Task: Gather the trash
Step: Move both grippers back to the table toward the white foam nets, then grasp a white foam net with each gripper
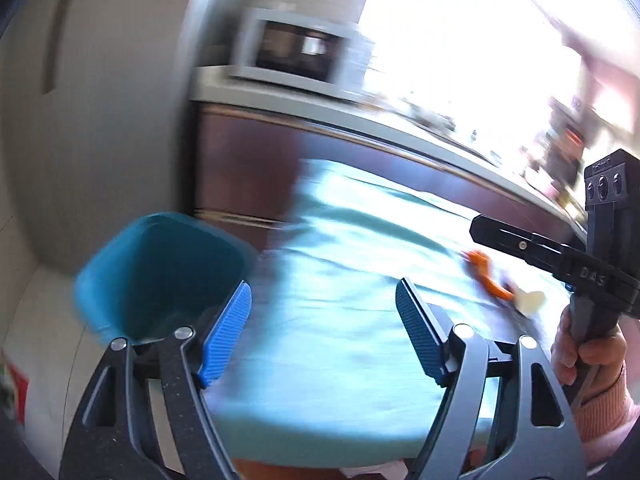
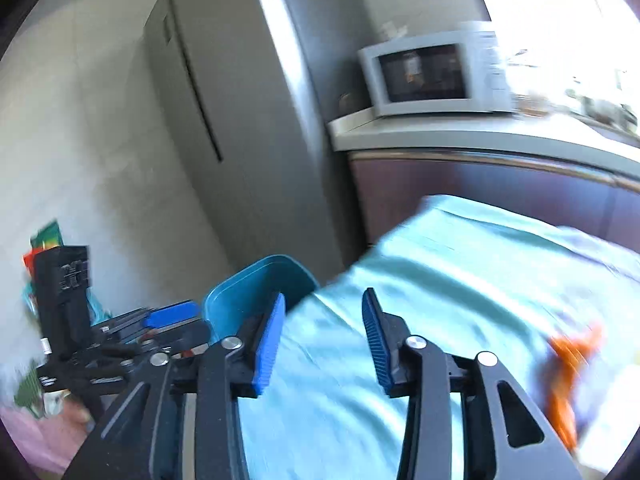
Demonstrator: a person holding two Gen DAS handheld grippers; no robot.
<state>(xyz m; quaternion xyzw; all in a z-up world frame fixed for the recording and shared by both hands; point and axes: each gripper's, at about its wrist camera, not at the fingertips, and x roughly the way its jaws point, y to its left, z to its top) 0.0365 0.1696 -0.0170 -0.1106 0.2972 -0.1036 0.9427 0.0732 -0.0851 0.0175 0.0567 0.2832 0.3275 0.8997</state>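
The left wrist view shows the left gripper (image 1: 323, 300) with its blue pads spread wide and nothing between them. Only this view shows the hand (image 1: 588, 354) in a pink sleeve at the right edge, which grips the handle of the other tool. It also shows more of the inside of the teal bin (image 1: 160, 268), which stands at the near left, just beside the table with the light green cloth (image 1: 360, 264). The bottom of the bin is dark and blurred, so I cannot tell what is in it.

The right wrist view shows the right gripper (image 2: 324, 312) with its pads partly apart and empty. Only this view shows the tall grey refrigerator (image 2: 224, 112) at the far left.

The trash stays on the cloth at the right: an orange peel-like piece (image 1: 486, 274) and a small pale scrap (image 1: 530, 300) touching it. Both views show the microwave (image 2: 428, 74) on the far counter (image 2: 460, 136), very blurred.
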